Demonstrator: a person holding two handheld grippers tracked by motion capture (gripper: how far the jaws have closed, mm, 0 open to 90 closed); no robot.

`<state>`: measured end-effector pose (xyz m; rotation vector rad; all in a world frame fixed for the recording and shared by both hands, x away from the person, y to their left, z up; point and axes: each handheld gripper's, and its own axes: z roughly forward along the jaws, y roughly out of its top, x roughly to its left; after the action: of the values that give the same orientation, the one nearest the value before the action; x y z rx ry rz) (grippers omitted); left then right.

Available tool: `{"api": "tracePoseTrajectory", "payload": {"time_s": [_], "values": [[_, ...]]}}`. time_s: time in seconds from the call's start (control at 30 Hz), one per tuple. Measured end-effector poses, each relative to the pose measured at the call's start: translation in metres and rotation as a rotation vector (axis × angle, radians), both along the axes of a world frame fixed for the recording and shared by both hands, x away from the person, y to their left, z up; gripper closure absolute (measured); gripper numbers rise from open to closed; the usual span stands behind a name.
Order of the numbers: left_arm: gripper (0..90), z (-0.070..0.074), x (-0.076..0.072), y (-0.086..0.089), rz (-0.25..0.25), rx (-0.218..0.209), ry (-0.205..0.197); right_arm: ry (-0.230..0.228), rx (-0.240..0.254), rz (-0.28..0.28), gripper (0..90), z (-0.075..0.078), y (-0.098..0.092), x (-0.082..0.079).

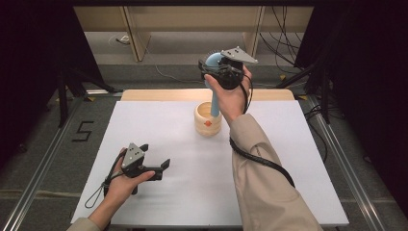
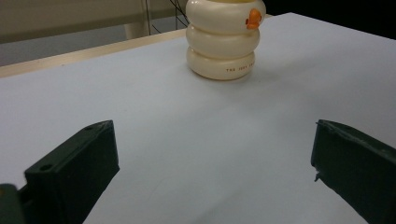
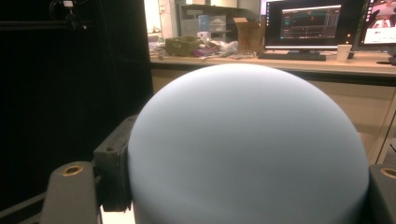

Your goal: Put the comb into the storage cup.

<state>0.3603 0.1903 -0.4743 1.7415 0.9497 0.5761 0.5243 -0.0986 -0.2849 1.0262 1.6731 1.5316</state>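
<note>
So, here's how things sit for you at this moment:

Right gripper: your right gripper (image 1: 216, 65) is up in the air, above and behind the cream holder, out past the far edge of the surface in the high view.
Right fingers: they're pinching the round blue head of the brush (image 3: 247, 149); in the right gripper view that dome sits right between the two black fingers (image 3: 112, 168), one pressed against each side.
Brush: its light blue handle (image 1: 214, 103) hangs straight down from your grip, and the lower end dips into the mouth of the holder. Can't tell if it touches the bottom or the inner wall.
Holder: the cream ringed holder (image 1: 208, 120) with the little orange duck on its side stands upright on the white surface (image 1: 183, 192), near the far edge, about the middle.
Left gripper: your left gripper (image 1: 156, 161) rests low over the near left part of the surface, pointing toward the holder but well apart from it.
Left fingers: spread wide, nothing between them (image 2: 74, 168), just bare white surface.
</note>
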Motion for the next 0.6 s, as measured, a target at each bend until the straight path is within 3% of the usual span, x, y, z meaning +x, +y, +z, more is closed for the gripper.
{"api": "tracePoseTrajectory", "payload": {"time_s": [0.6], "values": [[0.4, 0.0000, 0.0001, 0.0001, 0.000, -0.002, 0.001, -0.007, 0.003, 0.000, 25.7, -0.0018, 0.0038, 0.0062]]}}
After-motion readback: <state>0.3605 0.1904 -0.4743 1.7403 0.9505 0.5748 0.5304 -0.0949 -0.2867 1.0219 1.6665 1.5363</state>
